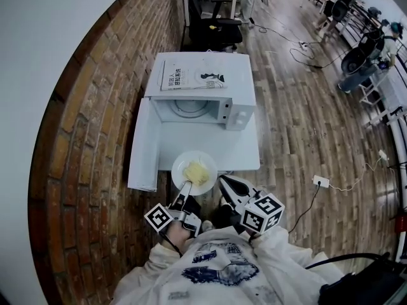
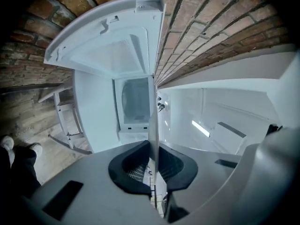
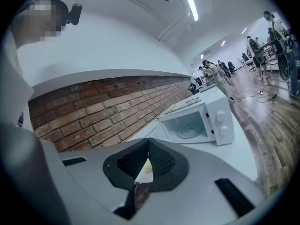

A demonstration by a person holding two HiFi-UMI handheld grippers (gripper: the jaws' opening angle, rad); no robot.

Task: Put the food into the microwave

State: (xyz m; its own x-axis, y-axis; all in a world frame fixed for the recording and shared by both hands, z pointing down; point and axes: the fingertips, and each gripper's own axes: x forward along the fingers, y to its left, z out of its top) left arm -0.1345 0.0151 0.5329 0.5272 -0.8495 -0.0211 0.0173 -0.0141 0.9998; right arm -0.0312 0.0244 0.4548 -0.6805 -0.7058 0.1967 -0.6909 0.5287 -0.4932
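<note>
A white plate (image 1: 205, 160) with yellow food (image 1: 196, 171) hovers at the near edge of the white table (image 1: 238, 152), in front of the white microwave (image 1: 224, 61). The microwave's door (image 1: 143, 146) hangs open to the left and the cavity (image 1: 189, 107) is empty. My left gripper (image 1: 185, 188) is shut on the plate's near rim; in the left gripper view the plate (image 2: 152, 125) stands edge-on between the pads (image 2: 174, 165). My right gripper (image 1: 222, 180) is shut at the plate's right rim, and I cannot tell if it touches. Through its jaws (image 3: 149, 146) a bit of plate (image 3: 142, 177) and food (image 3: 147, 168) shows.
A booklet (image 1: 189, 75) lies on top of the microwave. A brick wall (image 1: 89, 138) runs along the left, close to the open door. A dark chair (image 1: 213, 24) stands behind the table. Cables (image 1: 324, 183) lie on the wood floor to the right. People stand far off (image 3: 255, 50).
</note>
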